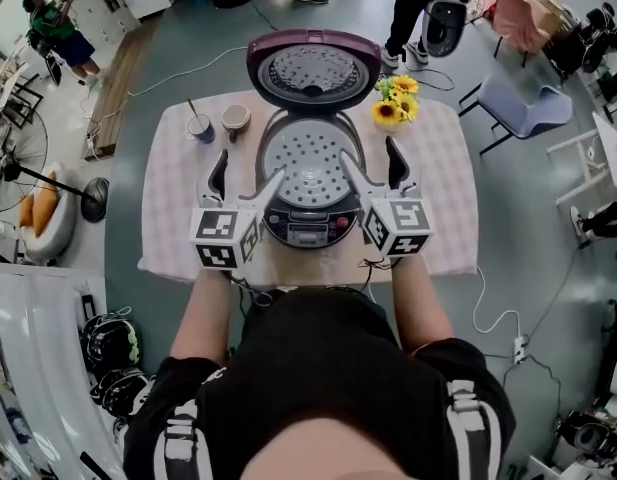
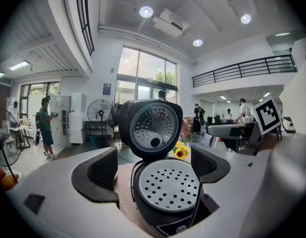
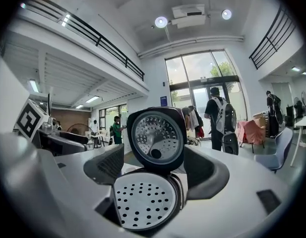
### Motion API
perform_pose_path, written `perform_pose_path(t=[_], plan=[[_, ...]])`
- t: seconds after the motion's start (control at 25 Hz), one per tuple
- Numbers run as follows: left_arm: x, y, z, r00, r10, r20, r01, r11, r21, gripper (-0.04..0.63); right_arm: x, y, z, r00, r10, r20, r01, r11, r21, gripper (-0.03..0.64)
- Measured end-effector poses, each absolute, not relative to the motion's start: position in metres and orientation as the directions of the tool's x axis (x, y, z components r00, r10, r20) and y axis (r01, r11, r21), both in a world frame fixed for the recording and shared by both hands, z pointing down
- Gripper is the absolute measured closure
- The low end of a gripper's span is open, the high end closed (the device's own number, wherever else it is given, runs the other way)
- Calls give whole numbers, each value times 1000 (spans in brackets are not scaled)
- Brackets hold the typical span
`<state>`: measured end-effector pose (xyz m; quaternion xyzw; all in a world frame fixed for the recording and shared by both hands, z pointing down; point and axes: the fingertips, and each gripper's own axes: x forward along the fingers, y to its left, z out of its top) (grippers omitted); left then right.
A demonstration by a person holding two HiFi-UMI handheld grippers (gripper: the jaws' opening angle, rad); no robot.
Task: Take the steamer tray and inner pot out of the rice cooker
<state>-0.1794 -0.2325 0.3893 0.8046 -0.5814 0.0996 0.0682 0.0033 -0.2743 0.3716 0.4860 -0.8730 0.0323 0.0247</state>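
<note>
Ribbed jaws apart; round perforated steamer tray (image 1: 310,163).

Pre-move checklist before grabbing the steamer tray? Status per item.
1. Lid out of the way: ok. It stands open behind the rice cooker.
2. Steamer tray reachable: ok. It sits uncovered in the top of the cooker.
3. Left gripper ready: ok. Its jaws are apart with nothing gripped, and the tray is just ahead.
4. Right gripper ready: ok. Its jaws are apart with nothing gripped.
5. Inner pot in place: cannot tell. The tray hides it.
6. Clearance to the sides: ok. The cups and the flowers stand apart from the cooker.
</note>
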Motion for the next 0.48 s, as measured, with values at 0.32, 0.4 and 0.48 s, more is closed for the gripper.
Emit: perform_pose_path(t=[0.32, 0.4, 0.48], plan=[[-178, -252, 421, 293, -878, 378, -944, -328, -32, 158, 5, -293, 407, -526, -822, 219, -841, 542, 12, 265], [-181, -258, 431, 278, -864, 421, -946, -322, -37, 158, 5, -299, 418, -527, -808, 263, -834, 552, 27, 265], [-184, -264, 441, 265, -843, 468, -947, -320, -40, 158, 4, -305, 431, -524, -791, 316, -824, 565, 48, 265]])
